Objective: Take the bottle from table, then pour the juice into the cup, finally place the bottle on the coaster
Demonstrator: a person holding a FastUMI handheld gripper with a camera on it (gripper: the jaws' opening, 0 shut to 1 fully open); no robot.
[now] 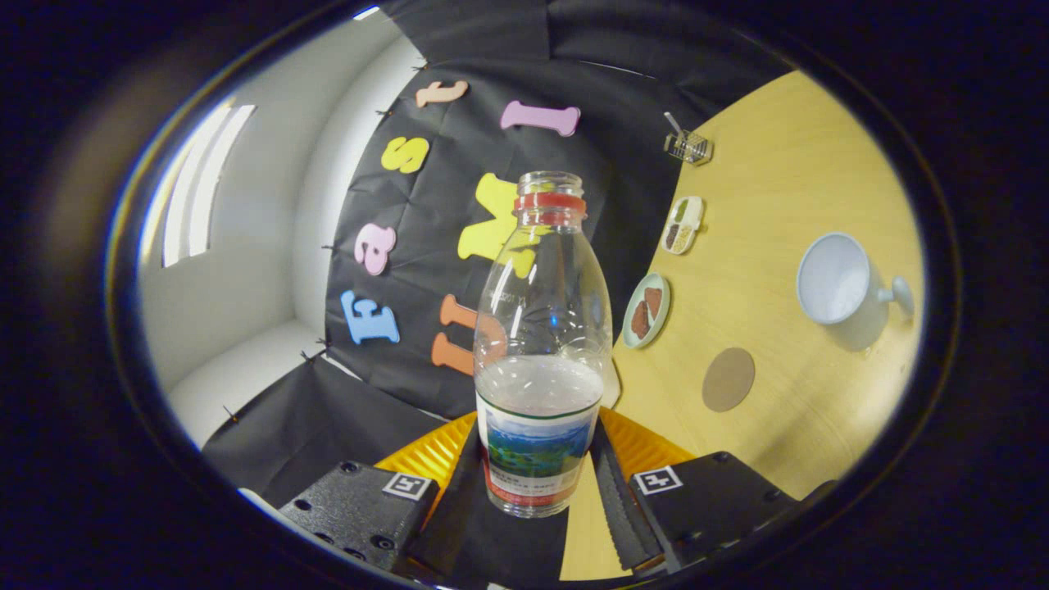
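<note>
Hand-held gripper (537, 483) is clamping both fingers on the bottle (541, 352), lifted clear of the tabletop (787, 205). Its label's small print is showing too blurred to read. Beyond, the cup (844, 288) and coaster (728, 378) are sitting apart.

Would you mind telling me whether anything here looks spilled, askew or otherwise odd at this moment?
Nothing stands out. The clear plastic bottle with a red neck ring sits uncapped between the fingers of the gripper, its liquid contained. The white mug, round brown coaster and small plate of food rest neatly on the wooden table; no spill is visible.
</note>
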